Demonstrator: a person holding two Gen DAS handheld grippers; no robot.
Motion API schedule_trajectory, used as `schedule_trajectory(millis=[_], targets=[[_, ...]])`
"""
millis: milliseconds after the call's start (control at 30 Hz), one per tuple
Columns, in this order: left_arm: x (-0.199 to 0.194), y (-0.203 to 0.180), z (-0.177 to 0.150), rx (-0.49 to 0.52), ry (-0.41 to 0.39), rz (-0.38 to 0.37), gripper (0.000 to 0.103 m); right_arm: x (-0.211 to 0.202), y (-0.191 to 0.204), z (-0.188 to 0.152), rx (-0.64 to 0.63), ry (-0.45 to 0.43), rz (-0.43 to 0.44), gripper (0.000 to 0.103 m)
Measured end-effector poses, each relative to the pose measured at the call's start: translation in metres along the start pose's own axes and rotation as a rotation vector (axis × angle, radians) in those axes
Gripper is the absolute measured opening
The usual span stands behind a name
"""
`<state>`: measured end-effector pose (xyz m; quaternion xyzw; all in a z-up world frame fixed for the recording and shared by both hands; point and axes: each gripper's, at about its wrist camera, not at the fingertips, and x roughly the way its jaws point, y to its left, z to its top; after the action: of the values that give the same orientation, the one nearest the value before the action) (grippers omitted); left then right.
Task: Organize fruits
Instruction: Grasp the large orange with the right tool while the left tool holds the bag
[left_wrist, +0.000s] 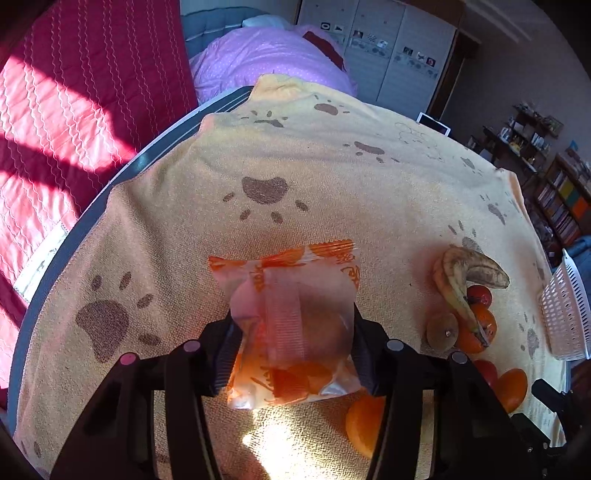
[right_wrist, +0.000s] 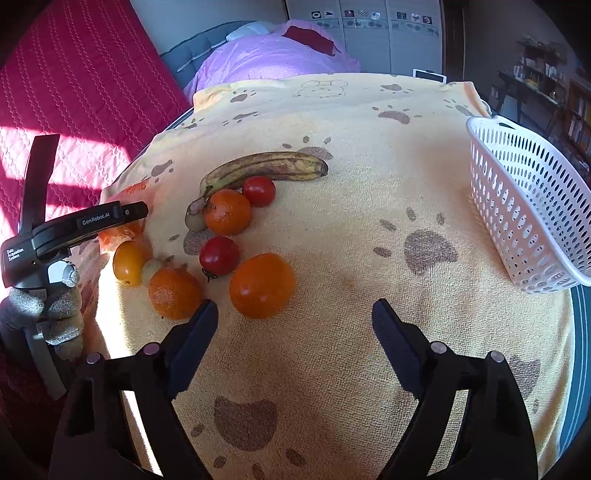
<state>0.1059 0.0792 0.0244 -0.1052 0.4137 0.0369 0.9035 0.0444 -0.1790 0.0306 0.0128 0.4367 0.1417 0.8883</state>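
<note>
The left gripper (left_wrist: 291, 354) has its jaws shut on a packet (left_wrist: 291, 325). The packet is see-through with orange print, and something round sits inside it. It stands up between the jaws, with its long side running away from the camera. An orange (left_wrist: 364, 426) lies just under the right jaw.

To the right of that lies the pile of fruit. A banana (right_wrist: 266, 168) lies across the back, with its long side going left to right. Just in front of it sit an orange fruit (right_wrist: 227, 212) and a tomato (right_wrist: 259, 191). Nearer lie a second tomato (right_wrist: 219, 256), a yellow fruit (right_wrist: 128, 263), a rough orange (right_wrist: 174, 293) and a smooth orange (right_wrist: 262, 285).

The right gripper (right_wrist: 295, 321) has its jaws open, with nothing between them. The smooth orange lies just ahead of the jaws, a bit to their left. This hand is nearest to it, so I think it can take that one next.

Far to the right stands a white basket (right_wrist: 524, 206), well apart from the fruit. It looks like the place for the fruit.

The surface wears a yellow towel (right_wrist: 369, 147) with brown paw prints. Behind it is a bed (right_wrist: 266, 55) with a purple cover, then a wardrobe (right_wrist: 388, 33). A red quilt (right_wrist: 74, 74) lies on the left.
</note>
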Motion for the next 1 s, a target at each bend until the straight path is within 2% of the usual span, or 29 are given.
schedule_trajectory(millis=[200, 267, 367, 467, 600, 1000], targets=[[-0.015, 0.0, 0.001, -0.002, -0.073, -0.013, 0.053, 0.01, 0.007, 0.008, -0.025, 0.01, 0.006, 0.07], [-0.015, 0.001, 0.001, -0.002, -0.071, -0.019, 0.053, 0.014, 0.011, 0.011, -0.042, 0.013, 0.009, 0.067], [-0.012, 0.001, 0.0, -0.008, -0.06, -0.019, 0.053, 0.022, 0.013, 0.012, -0.049, 0.032, 0.023, 0.057], [-0.009, 0.003, -0.002, -0.018, -0.048, -0.016, 0.053, 0.024, 0.015, 0.013, -0.054, 0.027, 0.02, 0.054], [-0.007, 0.004, -0.004, -0.02, -0.043, -0.01, 0.053, 0.024, 0.015, 0.014, -0.054, 0.023, 0.041, 0.043], [-0.007, 0.0, -0.006, -0.006, -0.053, 0.019, 0.053, 0.013, 0.014, 0.013, -0.054, -0.011, -0.003, 0.043]])
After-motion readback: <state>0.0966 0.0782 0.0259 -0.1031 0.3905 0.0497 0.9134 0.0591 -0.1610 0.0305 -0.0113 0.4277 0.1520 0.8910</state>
